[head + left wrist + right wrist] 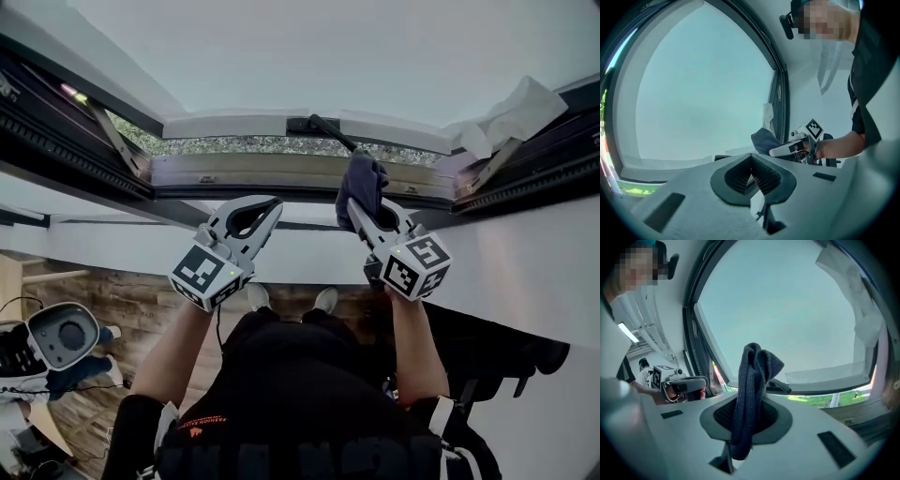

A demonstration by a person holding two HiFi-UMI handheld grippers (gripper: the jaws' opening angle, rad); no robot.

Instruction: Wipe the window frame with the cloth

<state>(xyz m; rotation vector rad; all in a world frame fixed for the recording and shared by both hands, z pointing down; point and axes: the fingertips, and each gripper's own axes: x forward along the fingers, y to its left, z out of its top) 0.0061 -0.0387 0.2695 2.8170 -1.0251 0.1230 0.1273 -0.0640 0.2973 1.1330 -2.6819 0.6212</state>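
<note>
At the tilted-open window, we find the right tool (367, 208) clenched on a dark cloth (362, 180). The cloth stands bunched above the jaws, with a short tail hanging below them. It sits close against the lower rail of the window frame (281, 172), just under the black handle (328, 131); we cannot confirm contact with the rail. The left tool (270, 206) is held beside it, apart from the frame, jaws closed together with nothing between them. We judge the cloth light, soft and limp, of knitted texture, so it should mould readily to the rail's profile. The present hold across the folded middle seems sound, leaving the upper bunch free as the wiping face. We note one risk: loose folds may snag on the handle or hinge arms and pull free under drag.
</note>
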